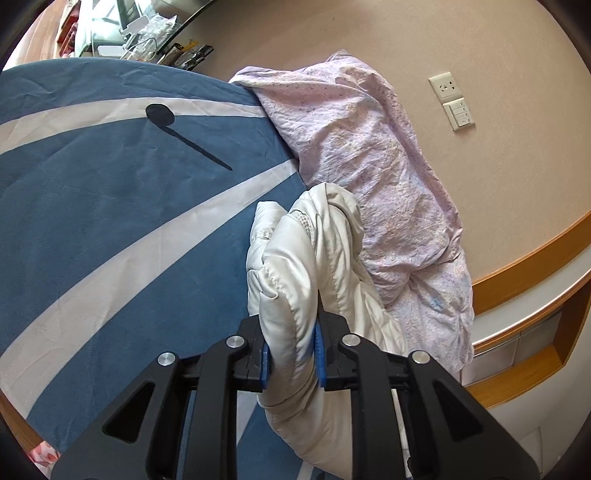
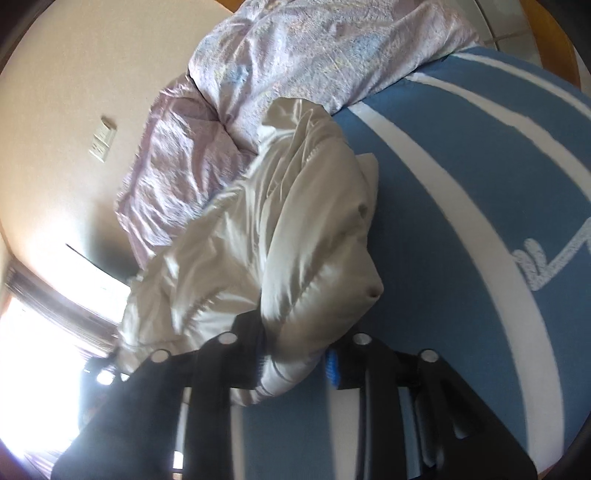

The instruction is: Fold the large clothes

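Observation:
A cream-white padded jacket (image 1: 295, 266) hangs bunched above a blue bed cover with white stripes (image 1: 110, 206). My left gripper (image 1: 291, 354) is shut on a thick fold of the jacket between its blue pads. In the right wrist view the same jacket (image 2: 280, 221) drapes from my right gripper (image 2: 295, 358), which is shut on a quilted edge of it. The rest of the jacket trails toward the wall side of the bed. The right view is blurred.
A crumpled lilac quilt (image 1: 373, 155) lies along the wall side of the bed, also in the right wrist view (image 2: 280, 62). A wall socket and switch (image 1: 452, 99) sit on the beige wall. A wooden ledge (image 1: 532, 273) and a cluttered glass shelf (image 1: 147, 33) border the bed.

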The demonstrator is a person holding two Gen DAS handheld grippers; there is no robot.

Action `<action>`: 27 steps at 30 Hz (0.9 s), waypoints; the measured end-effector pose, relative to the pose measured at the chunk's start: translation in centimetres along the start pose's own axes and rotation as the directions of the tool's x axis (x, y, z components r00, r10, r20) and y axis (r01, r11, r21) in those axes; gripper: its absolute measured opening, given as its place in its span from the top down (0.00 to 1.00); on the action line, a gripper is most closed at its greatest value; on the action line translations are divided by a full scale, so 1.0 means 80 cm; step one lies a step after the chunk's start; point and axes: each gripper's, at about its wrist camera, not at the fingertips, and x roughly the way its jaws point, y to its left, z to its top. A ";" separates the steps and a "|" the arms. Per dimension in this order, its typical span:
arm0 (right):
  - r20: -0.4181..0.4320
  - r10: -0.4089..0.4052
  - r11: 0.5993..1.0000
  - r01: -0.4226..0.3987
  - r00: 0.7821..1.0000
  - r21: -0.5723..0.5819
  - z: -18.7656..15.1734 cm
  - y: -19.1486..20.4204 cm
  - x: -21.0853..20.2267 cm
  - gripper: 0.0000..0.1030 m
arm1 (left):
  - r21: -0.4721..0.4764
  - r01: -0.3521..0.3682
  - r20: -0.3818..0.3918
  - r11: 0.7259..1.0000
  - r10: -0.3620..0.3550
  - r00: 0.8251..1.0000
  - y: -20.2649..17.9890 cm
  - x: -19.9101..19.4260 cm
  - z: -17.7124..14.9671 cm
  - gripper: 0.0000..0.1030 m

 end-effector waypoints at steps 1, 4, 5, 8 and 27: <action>0.004 -0.042 0.999 0.042 0.999 -0.019 -0.002 0.001 -0.002 0.62 | 0.005 -0.012 -0.005 1.000 0.012 1.000 0.000 0.002 0.000 0.79; 0.099 -0.175 0.982 0.181 0.980 -0.060 -0.002 0.011 -0.020 0.39 | 0.038 -0.045 -0.003 0.998 0.045 0.999 -0.002 0.005 -0.001 0.66; 0.171 -0.231 0.965 0.247 0.958 -0.083 0.000 0.018 -0.033 0.36 | 0.053 -0.055 -0.002 0.997 0.055 0.998 -0.003 0.005 -0.002 0.57; 0.308 -0.312 0.921 0.365 0.899 -0.133 0.010 0.049 -0.053 0.33 | 0.078 -0.069 0.015 0.995 0.068 0.998 -0.003 0.002 -0.005 0.33; 0.260 -0.335 0.638 0.421 0.905 -0.645 -0.040 0.243 0.148 0.30 | 0.177 -0.154 0.071 0.972 0.144 0.987 -0.015 0.012 -0.027 0.06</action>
